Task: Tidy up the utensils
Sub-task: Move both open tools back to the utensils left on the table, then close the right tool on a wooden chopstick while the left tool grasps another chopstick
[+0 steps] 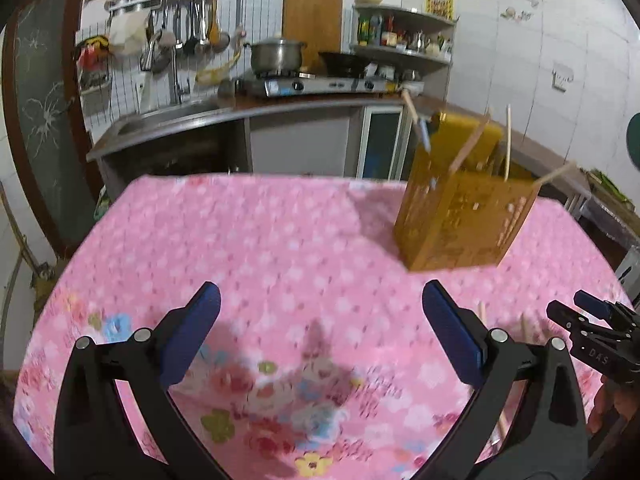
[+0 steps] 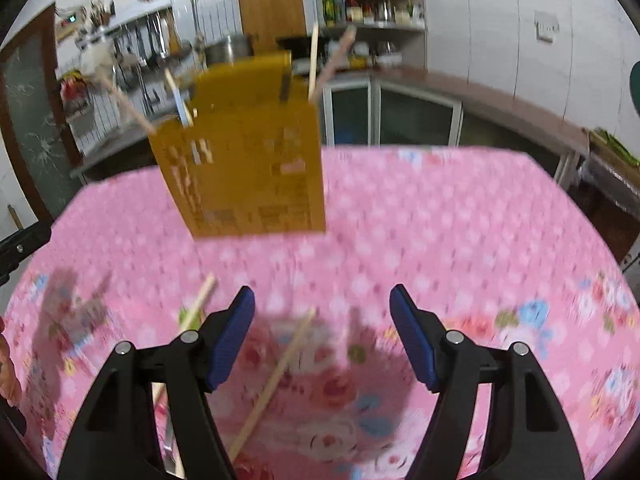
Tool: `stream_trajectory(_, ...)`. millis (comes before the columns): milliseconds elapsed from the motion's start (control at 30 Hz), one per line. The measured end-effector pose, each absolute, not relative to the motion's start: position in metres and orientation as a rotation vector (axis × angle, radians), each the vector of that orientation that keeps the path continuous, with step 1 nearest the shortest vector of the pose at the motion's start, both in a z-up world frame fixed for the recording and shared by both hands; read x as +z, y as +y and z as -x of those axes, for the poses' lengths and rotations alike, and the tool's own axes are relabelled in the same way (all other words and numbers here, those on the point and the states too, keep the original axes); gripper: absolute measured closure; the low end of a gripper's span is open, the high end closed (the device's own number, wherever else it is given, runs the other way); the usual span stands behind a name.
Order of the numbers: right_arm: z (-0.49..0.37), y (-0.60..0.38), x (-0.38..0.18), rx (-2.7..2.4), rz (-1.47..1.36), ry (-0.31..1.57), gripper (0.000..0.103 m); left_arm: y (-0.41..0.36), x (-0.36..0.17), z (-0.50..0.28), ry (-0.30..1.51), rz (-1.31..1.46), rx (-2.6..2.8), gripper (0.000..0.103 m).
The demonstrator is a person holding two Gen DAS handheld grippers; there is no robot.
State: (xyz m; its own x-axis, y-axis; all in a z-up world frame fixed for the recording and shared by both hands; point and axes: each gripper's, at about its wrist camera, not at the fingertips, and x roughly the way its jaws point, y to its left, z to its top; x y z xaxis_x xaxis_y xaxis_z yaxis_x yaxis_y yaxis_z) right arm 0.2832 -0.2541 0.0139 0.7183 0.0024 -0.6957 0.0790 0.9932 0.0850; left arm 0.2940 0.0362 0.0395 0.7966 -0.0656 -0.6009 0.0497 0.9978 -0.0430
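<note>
A yellow perforated utensil holder (image 1: pixel 460 216) (image 2: pixel 248 176) stands on the pink flowered tablecloth (image 1: pixel 280 240), with several wooden chopsticks (image 1: pixel 508 140) (image 2: pixel 313 56) sticking out of it. My left gripper (image 1: pixel 320 292) hovers open over bare cloth, left of and nearer than the holder. My right gripper (image 2: pixel 322 294) is open too, low over the cloth. A loose chopstick (image 2: pixel 276 376) lies on the cloth under the gap between its jaws, untouched. Another chopstick (image 2: pixel 200 300) lies just left of the left finger. The right gripper (image 1: pixel 576 310) also shows at the left wrist view's right edge, beside loose chopsticks (image 1: pixel 524 326).
Beyond the table's far edge (image 1: pixel 248 178) runs a kitchen counter with a sink (image 1: pixel 168 114), a gas stove with a steel pot (image 1: pixel 276 56) and a corner shelf of bottles (image 1: pixel 400 36). A dark-framed door (image 1: pixel 40 120) stands at the left. A side counter (image 2: pixel 500 104) runs along the right wall.
</note>
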Motion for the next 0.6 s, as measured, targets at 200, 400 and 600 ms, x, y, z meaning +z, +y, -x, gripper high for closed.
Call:
stream_trajectory(200, -0.296, -0.248, -0.01, -0.069, -0.153, 0.896, 0.047, 0.038, 0.019, -0.293, 0.693, 0.023, -0.056, 0.005)
stream_trajectory(400, -0.306, -0.238, -0.02, -0.097, -0.147, 0.964, 0.065, 0.031, 0.014, -0.293, 0.721, 0.02, -0.063, 0.005)
stream_trajectory(600, -0.316, -0.236, -0.018, -0.123, -0.128, 0.986, 0.086, 0.021, 0.009, -0.294, 0.751, 0.017, -0.074, 0.005)
